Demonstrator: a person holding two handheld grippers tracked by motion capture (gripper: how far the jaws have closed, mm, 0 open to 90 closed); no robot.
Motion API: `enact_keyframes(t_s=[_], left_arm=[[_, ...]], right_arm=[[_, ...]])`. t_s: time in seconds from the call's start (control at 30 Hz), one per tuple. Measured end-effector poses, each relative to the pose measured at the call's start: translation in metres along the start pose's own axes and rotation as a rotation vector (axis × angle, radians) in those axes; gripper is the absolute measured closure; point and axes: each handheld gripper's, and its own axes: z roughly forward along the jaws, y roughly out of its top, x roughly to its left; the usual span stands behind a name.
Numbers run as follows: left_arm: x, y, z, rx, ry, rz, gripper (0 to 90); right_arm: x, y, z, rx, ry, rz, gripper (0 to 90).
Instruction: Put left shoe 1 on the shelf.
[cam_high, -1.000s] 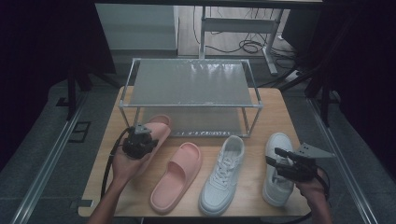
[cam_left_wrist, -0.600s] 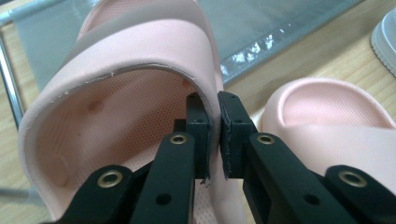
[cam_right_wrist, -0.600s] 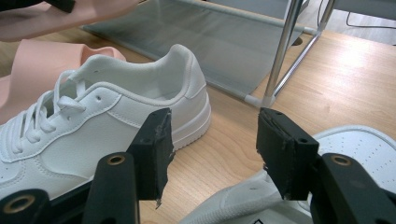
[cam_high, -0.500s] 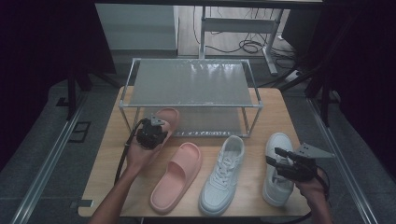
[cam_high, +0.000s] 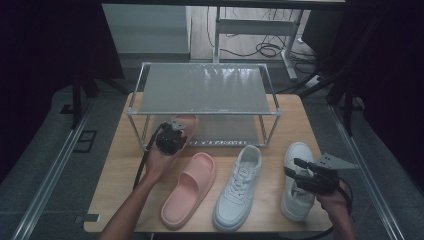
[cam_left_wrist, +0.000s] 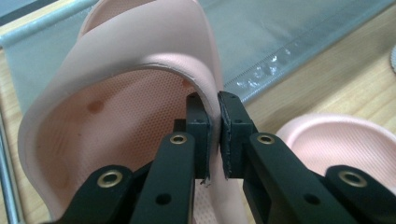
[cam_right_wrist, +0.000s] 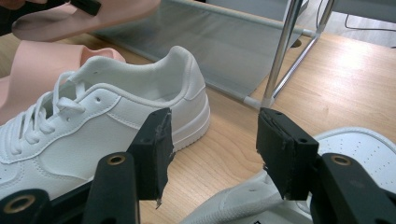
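The left gripper (cam_left_wrist: 212, 135), at centre left of the high view, is clamped on the side wall of a pink rubber slide sandal (cam_left_wrist: 140, 84), its two black jaws pinching the thin rim between them. The sandal hangs at the front edge of a two-tier metal shoe rack with grey mesh shelves (cam_high: 205, 87), toe toward the lower shelf. Its pink matching sandal (cam_high: 192, 187) lies on the light wooden table (cam_high: 120, 175) just below. Right of centre lies a white lace-up sneaker (cam_high: 240, 185). At lower right, the right gripper (cam_right_wrist: 210, 149) stands with jaws apart, gripping nothing, over a second white sneaker (cam_high: 295, 192).
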Motion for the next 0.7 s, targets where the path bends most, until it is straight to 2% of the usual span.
enact_keyframes(t_s=[0.17, 0.33, 0.47, 0.7], left_arm=[[-0.004, 0.003, 0.011, 0.004, 0.008, 0.011, 84.4], [-0.006, 0.004, 0.022, 0.018, 0.016, 0.004, 84.4], [-0.005, 0.006, 0.03, 0.024, 0.03, -0.02, 84.3], [-0.002, 0.01, 0.043, 0.036, 0.056, -0.016, 84.2]], right_arm=[[0.0, 0.0, 0.0, 0.002, -0.001, -0.001, 46.4], [-0.001, 0.0, -0.001, -0.004, -0.005, 0.002, 46.4], [-0.001, -0.001, -0.001, -0.002, -0.003, 0.001, 46.4], [0.0, 0.0, 0.0, -0.004, -0.006, -0.004, 46.5]])
